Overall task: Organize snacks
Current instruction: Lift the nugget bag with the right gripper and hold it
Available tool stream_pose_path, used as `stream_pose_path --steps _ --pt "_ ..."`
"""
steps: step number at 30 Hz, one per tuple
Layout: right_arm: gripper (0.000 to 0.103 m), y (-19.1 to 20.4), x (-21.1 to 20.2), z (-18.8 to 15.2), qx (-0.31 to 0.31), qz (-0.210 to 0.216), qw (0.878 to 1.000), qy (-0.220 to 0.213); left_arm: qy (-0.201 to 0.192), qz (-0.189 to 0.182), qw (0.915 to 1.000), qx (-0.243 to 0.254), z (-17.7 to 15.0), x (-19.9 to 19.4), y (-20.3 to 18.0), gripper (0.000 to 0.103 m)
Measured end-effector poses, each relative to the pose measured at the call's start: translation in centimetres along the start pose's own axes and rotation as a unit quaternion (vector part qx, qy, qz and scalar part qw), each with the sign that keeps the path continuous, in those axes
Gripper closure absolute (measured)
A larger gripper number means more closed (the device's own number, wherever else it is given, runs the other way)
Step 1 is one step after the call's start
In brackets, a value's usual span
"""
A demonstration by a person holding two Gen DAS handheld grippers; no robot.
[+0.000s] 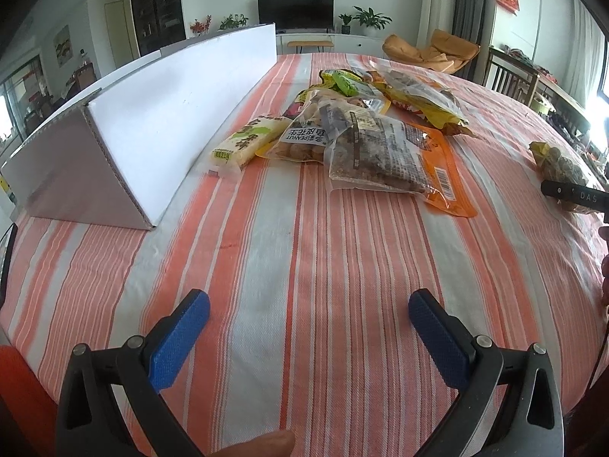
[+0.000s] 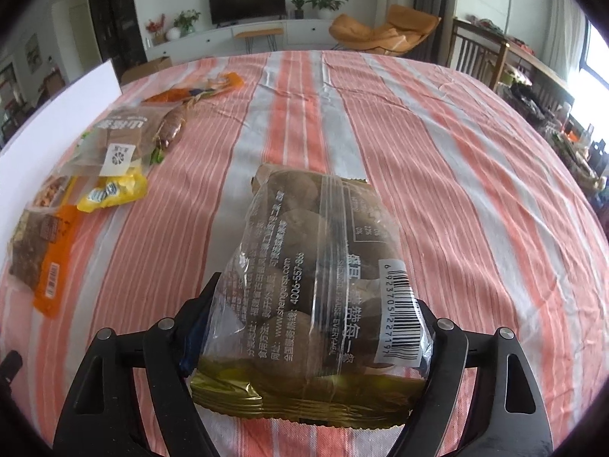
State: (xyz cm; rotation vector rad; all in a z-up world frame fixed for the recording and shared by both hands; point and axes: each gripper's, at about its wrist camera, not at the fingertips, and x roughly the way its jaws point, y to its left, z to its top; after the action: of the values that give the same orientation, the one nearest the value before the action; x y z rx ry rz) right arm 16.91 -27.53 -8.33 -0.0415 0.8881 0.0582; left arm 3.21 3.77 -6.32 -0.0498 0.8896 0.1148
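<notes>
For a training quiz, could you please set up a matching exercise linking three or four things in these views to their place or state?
Things:
1. left gripper
2. right gripper
3. white cardboard box
4. peanut bag

Places or states:
A. in the snack pile
B. jaws around a clear bag of brown rounds
C. jaws open, nothing between
D. along the table's left side

Pairs: 1-C, 2-B, 3-D, 4-A

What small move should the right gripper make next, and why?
Probably close the right gripper firmly on the clear snack bag before lifting. The bag lies on the striped cloth between the jaws, apart from the snack pile, and whether the pads press on it is unclear.
</notes>
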Motion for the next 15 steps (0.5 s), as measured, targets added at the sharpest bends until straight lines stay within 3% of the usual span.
stream_pose_path --steps 15 --pt "0.018 -0.19 0.15 -0.22 0.000 0.000 1.000 0.001 -0.002 -0.005 1.0000 0.007 0.03 -0.04 -0.02 0.000"
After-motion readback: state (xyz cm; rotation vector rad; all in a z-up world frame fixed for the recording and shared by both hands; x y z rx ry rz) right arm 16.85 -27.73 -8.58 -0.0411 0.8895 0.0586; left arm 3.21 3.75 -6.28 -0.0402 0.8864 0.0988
